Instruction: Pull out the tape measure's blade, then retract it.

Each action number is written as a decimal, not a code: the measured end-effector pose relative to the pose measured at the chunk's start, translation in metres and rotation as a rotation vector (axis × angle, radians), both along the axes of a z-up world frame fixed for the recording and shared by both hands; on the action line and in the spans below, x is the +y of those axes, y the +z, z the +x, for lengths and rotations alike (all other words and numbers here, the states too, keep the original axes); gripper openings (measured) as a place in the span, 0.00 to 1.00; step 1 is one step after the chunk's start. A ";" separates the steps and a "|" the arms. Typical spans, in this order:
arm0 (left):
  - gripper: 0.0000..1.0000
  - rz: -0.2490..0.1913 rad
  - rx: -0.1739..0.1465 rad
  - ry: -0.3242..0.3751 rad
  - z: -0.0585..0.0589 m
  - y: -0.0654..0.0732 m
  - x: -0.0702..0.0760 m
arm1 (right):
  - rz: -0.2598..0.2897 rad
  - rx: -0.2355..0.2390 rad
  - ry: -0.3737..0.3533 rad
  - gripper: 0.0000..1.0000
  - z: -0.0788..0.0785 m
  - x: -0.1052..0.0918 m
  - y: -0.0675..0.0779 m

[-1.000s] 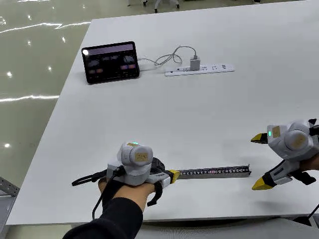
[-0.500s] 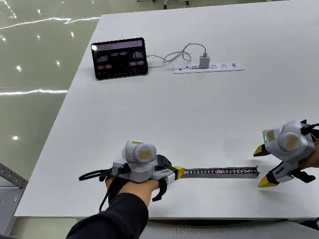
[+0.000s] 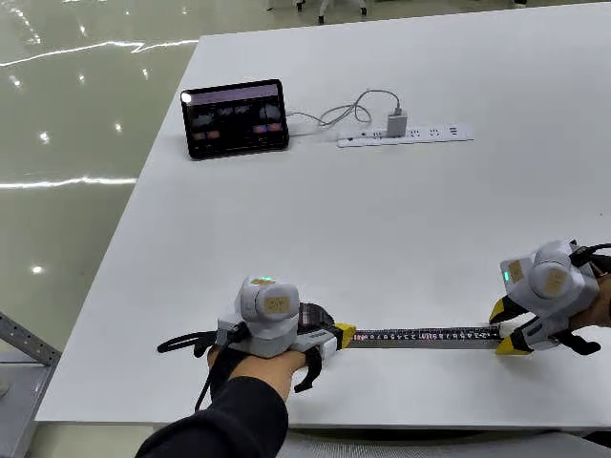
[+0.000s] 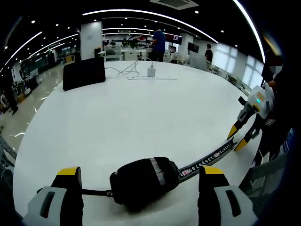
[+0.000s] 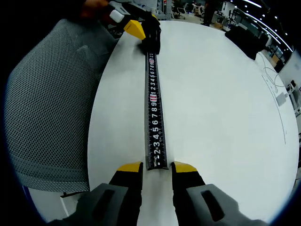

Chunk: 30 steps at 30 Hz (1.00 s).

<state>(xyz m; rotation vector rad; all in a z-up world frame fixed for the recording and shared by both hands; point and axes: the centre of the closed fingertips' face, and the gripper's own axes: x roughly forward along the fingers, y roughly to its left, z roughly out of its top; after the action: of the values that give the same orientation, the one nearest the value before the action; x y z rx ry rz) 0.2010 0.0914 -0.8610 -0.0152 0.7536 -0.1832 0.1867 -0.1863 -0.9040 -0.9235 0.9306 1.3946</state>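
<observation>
One tape measure (image 3: 320, 322) lies along the table's (image 3: 382, 210) near edge, blade (image 5: 154, 103) out, open tabletop beyond; left gripper's (image 4: 140, 173) jaws wide around it; right gripper's (image 5: 156, 167) narrow at the blade's end, grip unclear.

Head view looks down; gripper views face each other along the blade (image 3: 425, 336).

The left tool (image 3: 336, 336) and right tool (image 3: 501, 329) are pale grey with yellow tips and green lights; the sleeve (image 3: 224, 429) is black.
</observation>
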 end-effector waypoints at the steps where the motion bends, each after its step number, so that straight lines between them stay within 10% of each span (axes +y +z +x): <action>1: 1.00 -0.001 0.000 0.001 0.000 0.000 0.000 | 0.005 -0.007 0.010 0.19 0.001 0.001 0.000; 7: 0.95 0.036 -0.026 0.011 0.003 0.006 0.006 | -0.001 -0.010 0.013 0.12 -0.001 0.004 0.000; 30: 0.74 -0.036 0.054 0.028 -0.006 -0.004 -0.003 | -0.061 0.043 -0.045 0.10 -0.005 0.003 0.003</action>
<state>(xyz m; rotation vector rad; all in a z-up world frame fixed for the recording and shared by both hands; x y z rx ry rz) 0.1947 0.0884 -0.8647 -0.0656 0.8036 -0.1703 0.1819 -0.1831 -0.9007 -0.9161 1.0255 1.3589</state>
